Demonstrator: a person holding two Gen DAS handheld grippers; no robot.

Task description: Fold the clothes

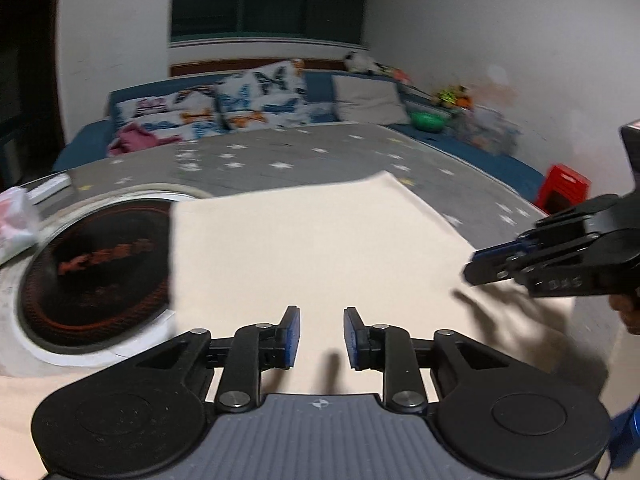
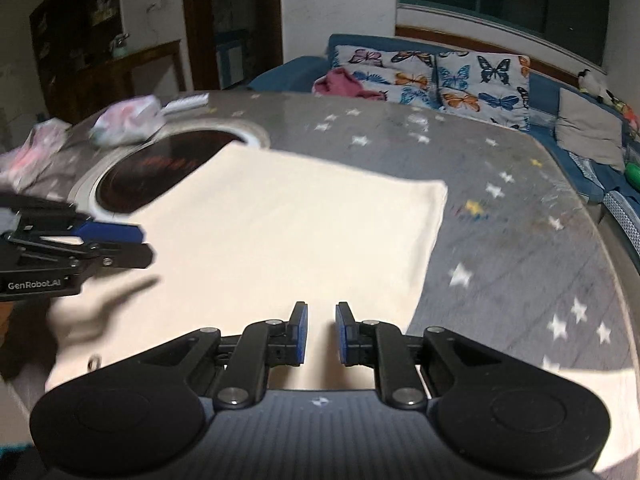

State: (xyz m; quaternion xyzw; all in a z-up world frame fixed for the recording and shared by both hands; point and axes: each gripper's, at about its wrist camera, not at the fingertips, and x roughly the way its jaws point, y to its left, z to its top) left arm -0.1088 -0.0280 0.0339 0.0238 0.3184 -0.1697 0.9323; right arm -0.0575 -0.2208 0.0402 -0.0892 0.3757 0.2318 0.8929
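A cream garment [image 1: 304, 248] lies flat on the grey star-patterned table [image 1: 280, 160], folded to a rectangle; it also shows in the right wrist view [image 2: 288, 232]. My left gripper [image 1: 321, 336] hovers over its near edge, open and empty. My right gripper [image 2: 321, 332] is open and empty over the garment's near right part. The right gripper shows in the left wrist view [image 1: 480, 264] at the right, above the cloth. The left gripper shows in the right wrist view [image 2: 140, 246] at the left.
A round black induction cooktop [image 1: 96, 268] is set in the table, partly under the garment's left edge. Crumpled light cloths [image 2: 128, 120] and a white remote [image 2: 186, 102] lie beyond it. A blue sofa with butterfly cushions [image 2: 440, 76] stands behind. A red stool [image 1: 564, 188] is at right.
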